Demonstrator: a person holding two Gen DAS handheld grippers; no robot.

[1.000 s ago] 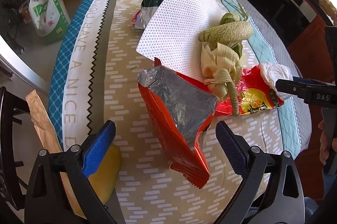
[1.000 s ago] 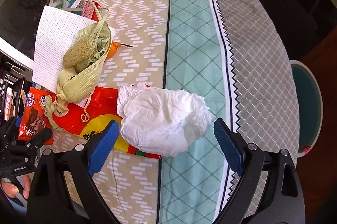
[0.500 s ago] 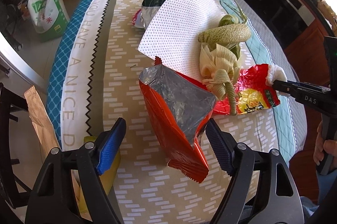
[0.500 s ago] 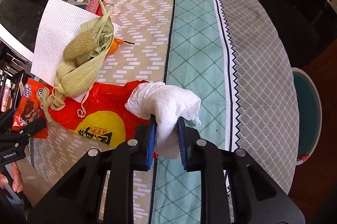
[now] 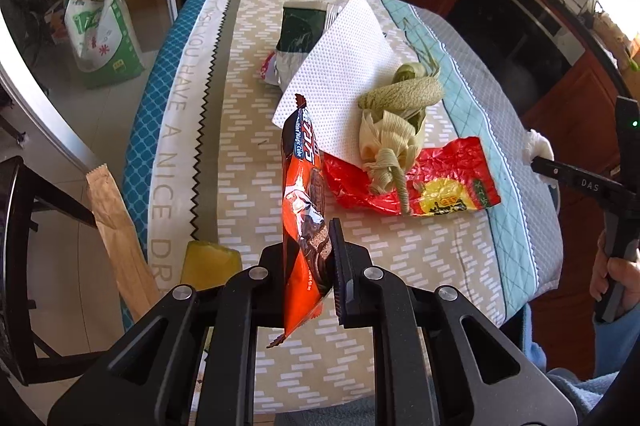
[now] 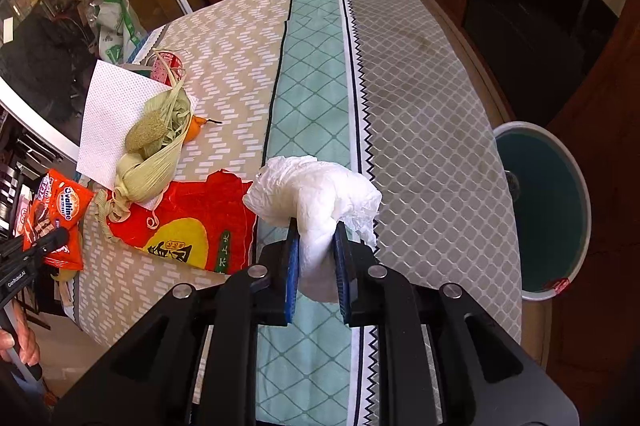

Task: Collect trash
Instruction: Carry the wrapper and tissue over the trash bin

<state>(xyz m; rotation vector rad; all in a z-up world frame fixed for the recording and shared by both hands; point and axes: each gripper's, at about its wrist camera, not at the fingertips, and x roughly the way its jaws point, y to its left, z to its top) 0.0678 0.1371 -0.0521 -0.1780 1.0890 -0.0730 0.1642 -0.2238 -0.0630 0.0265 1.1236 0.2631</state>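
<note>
My left gripper [image 5: 308,238] is closing its jaws on an orange snack bag [image 5: 300,186]. The pads press the bag flat and it hangs upright above the tablecloth. My right gripper [image 6: 316,238] is shut on a crumpled white tissue [image 6: 316,186], held a little above the table. Still on the cloth are a red foil wrapper [image 5: 440,178], a corn cob in its husk [image 5: 392,130] and a white paper towel [image 5: 340,74]. Behind the towel lies a dark green packet [image 5: 300,26].
A round bin [image 6: 548,210] with a teal liner stands on the floor by the table's right edge [image 6: 500,154]. A brown paper bag [image 5: 116,226] and a yellow sponge [image 5: 208,262] sit at the near left corner. A small orange scrap [image 6: 195,128] lies by the husk.
Both pairs of jaws went from wide open to closed. The left one pinched the orange bag and raised it. The right one squeezed the tissue and lifted it off the red wrapper.
</note>
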